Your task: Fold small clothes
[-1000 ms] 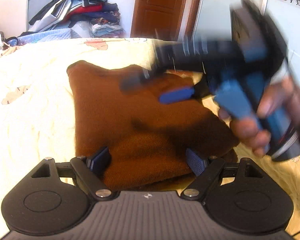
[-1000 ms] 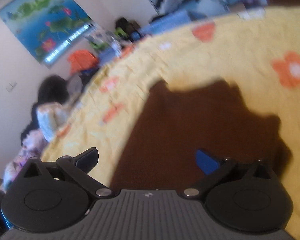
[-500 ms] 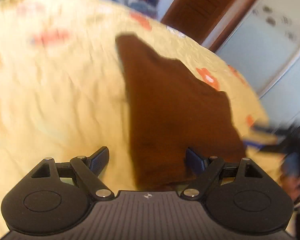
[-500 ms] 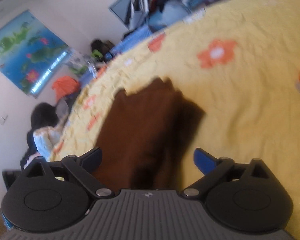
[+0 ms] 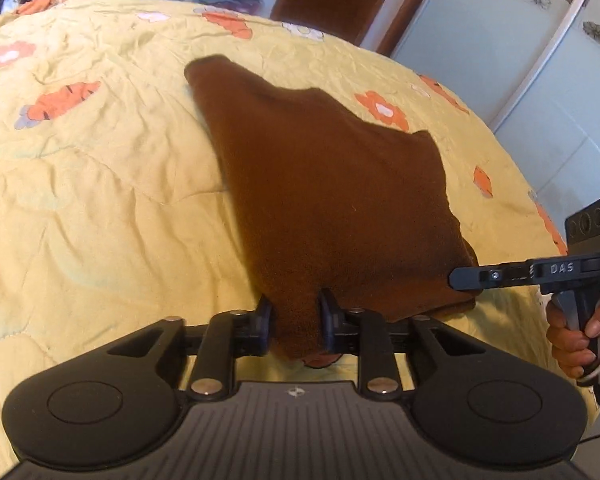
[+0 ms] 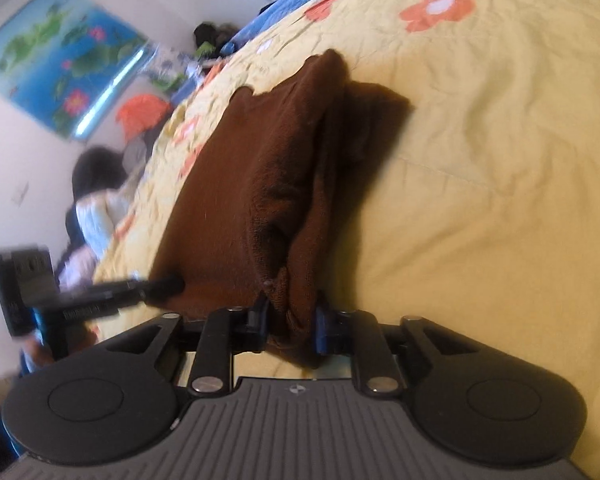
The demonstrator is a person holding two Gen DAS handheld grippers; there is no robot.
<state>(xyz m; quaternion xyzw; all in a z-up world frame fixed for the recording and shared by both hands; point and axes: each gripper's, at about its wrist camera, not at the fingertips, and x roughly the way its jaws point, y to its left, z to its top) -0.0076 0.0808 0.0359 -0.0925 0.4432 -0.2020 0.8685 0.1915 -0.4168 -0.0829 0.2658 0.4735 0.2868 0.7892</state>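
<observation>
Brown garment (image 5: 332, 184) lies folded on the yellow flowered bed quilt (image 5: 100, 200), centre of frame in both views. Left gripper (image 5: 294, 326), bottom centre of left view: fingers closing, pinching the near edge w/ cloth bunched between the pads. Right gripper (image 6: 290, 326), bottom centre of right view: fingers closing too, clamped on a thick layered fold at the other near corner. Fabric looks soft, fleecy, light, limp, so prob. sags between grips. Best hold: both near corners, all layers caught.
</observation>
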